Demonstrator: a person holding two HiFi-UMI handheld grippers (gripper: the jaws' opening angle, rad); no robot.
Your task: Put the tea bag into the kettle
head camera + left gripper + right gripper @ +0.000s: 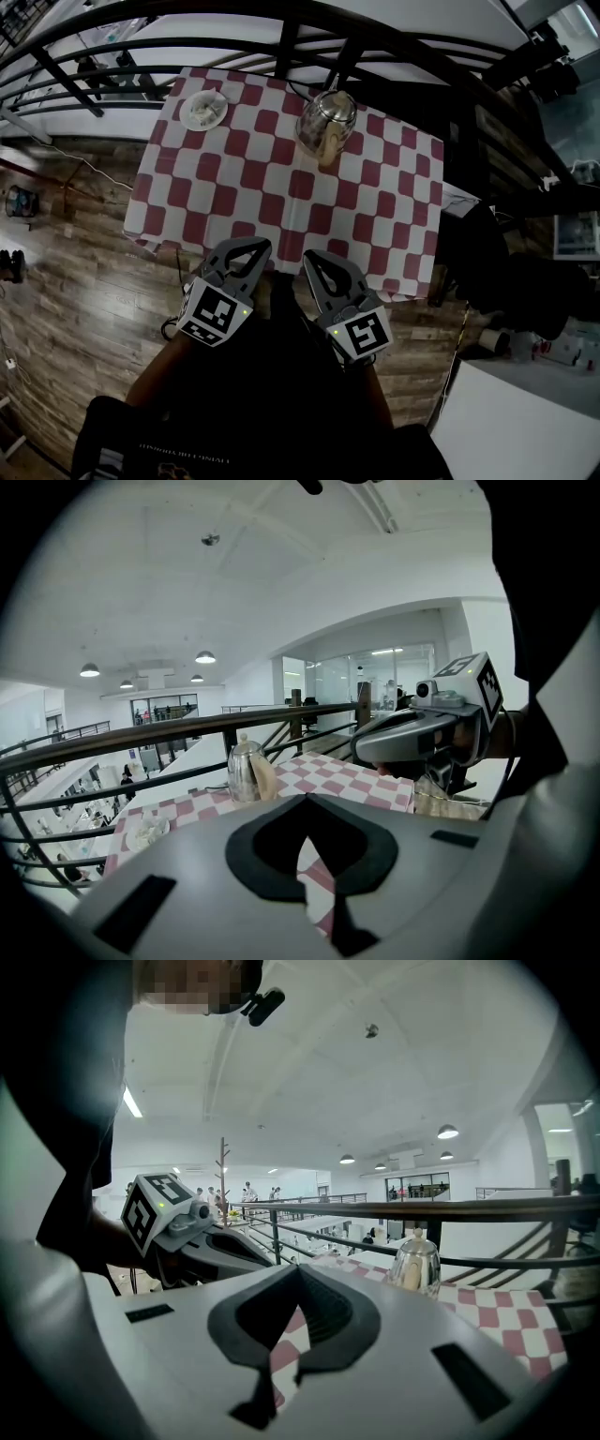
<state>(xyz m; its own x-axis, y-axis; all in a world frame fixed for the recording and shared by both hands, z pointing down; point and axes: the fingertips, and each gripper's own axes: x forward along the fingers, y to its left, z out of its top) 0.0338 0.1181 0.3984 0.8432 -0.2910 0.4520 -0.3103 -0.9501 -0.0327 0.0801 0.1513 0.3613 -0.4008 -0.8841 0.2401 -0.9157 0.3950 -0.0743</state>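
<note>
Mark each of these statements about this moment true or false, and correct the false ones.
1. The kettle stands upright on the checkered tablecloth. True.
2. The left hand-held gripper holds an object. False: its jaws are shut with nothing between them.
3. In the head view, the small white dish sits left of the kettle. True.
4. The right hand-held gripper is directly over the kettle. False: it is at the table's near edge, well short of the kettle.
5. The two grippers are side by side. True.
</note>
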